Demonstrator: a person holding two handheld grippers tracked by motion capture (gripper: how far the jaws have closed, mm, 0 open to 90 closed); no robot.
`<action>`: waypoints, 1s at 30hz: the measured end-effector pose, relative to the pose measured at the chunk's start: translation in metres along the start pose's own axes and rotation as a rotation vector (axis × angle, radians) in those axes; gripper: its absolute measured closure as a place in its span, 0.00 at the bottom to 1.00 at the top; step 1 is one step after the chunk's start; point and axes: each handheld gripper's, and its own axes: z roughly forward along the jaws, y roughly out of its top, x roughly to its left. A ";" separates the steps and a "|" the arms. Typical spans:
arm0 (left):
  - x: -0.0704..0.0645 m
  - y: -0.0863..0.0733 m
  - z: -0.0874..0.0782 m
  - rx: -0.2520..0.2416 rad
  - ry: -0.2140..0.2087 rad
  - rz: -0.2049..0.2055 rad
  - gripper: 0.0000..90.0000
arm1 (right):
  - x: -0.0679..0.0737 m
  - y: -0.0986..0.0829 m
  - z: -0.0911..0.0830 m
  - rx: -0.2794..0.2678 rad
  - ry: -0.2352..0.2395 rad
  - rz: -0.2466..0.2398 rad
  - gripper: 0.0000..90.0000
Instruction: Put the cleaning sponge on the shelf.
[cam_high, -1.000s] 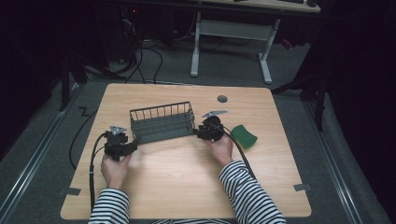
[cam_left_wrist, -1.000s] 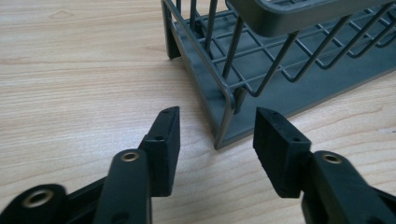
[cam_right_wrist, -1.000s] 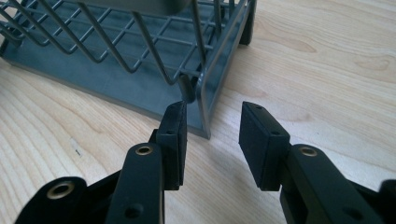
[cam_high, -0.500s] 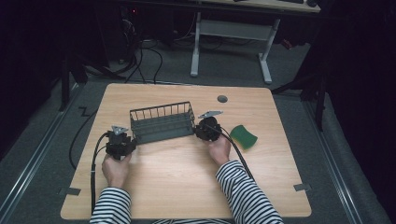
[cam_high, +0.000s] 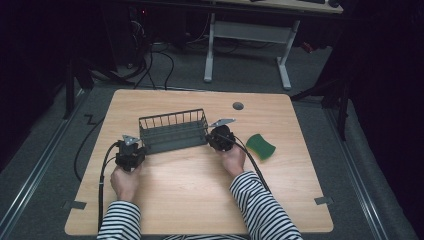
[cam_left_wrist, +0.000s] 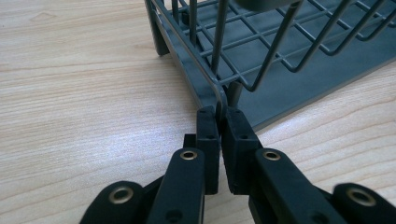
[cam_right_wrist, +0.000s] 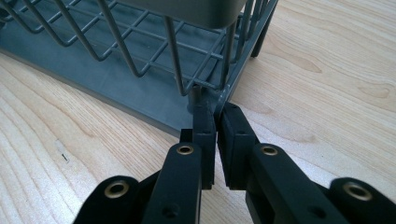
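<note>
Rack: dark grey wire rack (cam_high: 173, 131) on a solid grey tray, standing upright on the table (cam_high: 200, 200) between the two grippers, a little beyond the table's middle.
Arms: striped sleeves enter from the near edge; left hand (cam_high: 125, 181) and right hand (cam_high: 233, 159) each hold a gripper.
Left gripper: left gripper (cam_left_wrist: 218, 113) at the rack's near left corner; jaws drawn nearly together, pinching the corner of the lower rim wire between their tips.
Right gripper: right gripper (cam_right_wrist: 215, 109) at the rack's near right corner; jaws likewise nearly together, clamped on the rim wire where it bends round the corner.
Rack base: in both gripper views the tray lies flat on the wood, with the wire grid just above it.
Cables: a black cable trails from each gripper back toward the near edge.
Sponge: green sponge (cam_high: 260, 146) lying flat on the table to the right of the right gripper, apart from the rack.
Hole: round grey cable hole (cam_high: 238, 106) in the tabletop beyond the rack, near the far edge.
Beyond: grey floor and a white desk frame (cam_high: 247, 39) past the table.
</note>
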 end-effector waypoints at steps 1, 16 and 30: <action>0.000 0.000 0.000 0.000 -0.001 0.000 0.95 | -0.001 0.000 0.000 0.000 0.003 0.000 0.96; -0.010 -0.002 -0.006 0.026 -0.023 0.056 0.96 | -0.004 -0.005 -0.008 0.017 0.014 0.000 0.96; -0.037 -0.014 -0.018 0.032 -0.111 0.103 0.96 | -0.013 -0.035 -0.041 0.025 0.045 -0.009 0.96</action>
